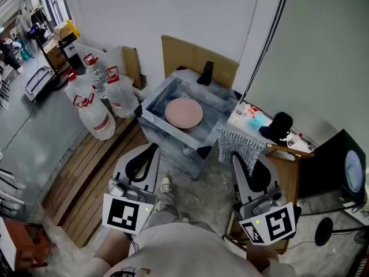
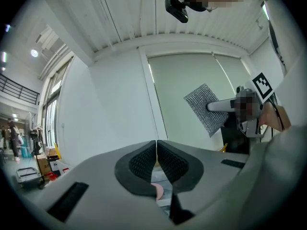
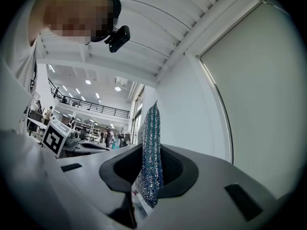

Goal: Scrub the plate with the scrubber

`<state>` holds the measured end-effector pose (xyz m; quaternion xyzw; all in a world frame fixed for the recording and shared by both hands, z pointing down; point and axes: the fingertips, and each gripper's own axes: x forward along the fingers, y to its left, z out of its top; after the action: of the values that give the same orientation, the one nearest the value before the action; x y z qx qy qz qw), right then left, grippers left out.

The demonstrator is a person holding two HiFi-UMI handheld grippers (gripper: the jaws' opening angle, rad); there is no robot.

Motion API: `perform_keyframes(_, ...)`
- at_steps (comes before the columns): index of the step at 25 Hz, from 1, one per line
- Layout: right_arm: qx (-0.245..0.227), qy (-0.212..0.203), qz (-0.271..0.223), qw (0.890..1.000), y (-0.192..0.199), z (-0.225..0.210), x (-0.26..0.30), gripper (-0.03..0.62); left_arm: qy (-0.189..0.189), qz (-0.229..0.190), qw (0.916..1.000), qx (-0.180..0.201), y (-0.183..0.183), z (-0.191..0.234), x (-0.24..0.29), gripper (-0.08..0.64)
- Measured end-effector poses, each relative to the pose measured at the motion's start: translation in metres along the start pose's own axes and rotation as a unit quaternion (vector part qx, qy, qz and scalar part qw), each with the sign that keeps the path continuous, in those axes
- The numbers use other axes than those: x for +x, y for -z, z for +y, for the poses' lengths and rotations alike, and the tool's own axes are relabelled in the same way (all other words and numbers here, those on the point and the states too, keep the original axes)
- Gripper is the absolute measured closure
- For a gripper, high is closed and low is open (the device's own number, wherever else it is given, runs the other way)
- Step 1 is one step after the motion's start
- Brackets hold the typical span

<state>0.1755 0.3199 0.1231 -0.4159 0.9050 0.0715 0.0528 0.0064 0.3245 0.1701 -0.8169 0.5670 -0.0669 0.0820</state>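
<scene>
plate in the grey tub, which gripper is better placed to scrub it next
Right. The right gripper is shut on the scrubber, beside the tub holding the plate. The left gripper is shut and empty.

The room was bright, with soft, even light and only faint shadows. The head view was sharp, and straight lines bent a little at its edges. Both gripper views were round with black corners, and lines curved near the rim. Small ceiling lamps [image 3: 88, 82] glowed far off, and a tall window [image 2: 50, 114] shone white. The scrubber [image 3: 149, 162] sparkled. The close jaws looked a bit blurry.
</scene>
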Motion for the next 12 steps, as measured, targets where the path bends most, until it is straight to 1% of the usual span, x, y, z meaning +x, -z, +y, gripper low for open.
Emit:
perform_keyframes(5, 0.003, -0.003, 0.005, 1.0, 0.01, -0.006, 0.028, 0.488, 0.004, 0.006, 1.0, 0.001, 0.006, 0.018, 0.018, 0.537)
perform_keyframes(12, 0.001, -0.007, 0.026, 1.0, 0.033, -0.017, 0.086, 0.488, 0.007, 0.019, 0.9998, -0.006, 0.028, 0.061, 0.061, 0.537)
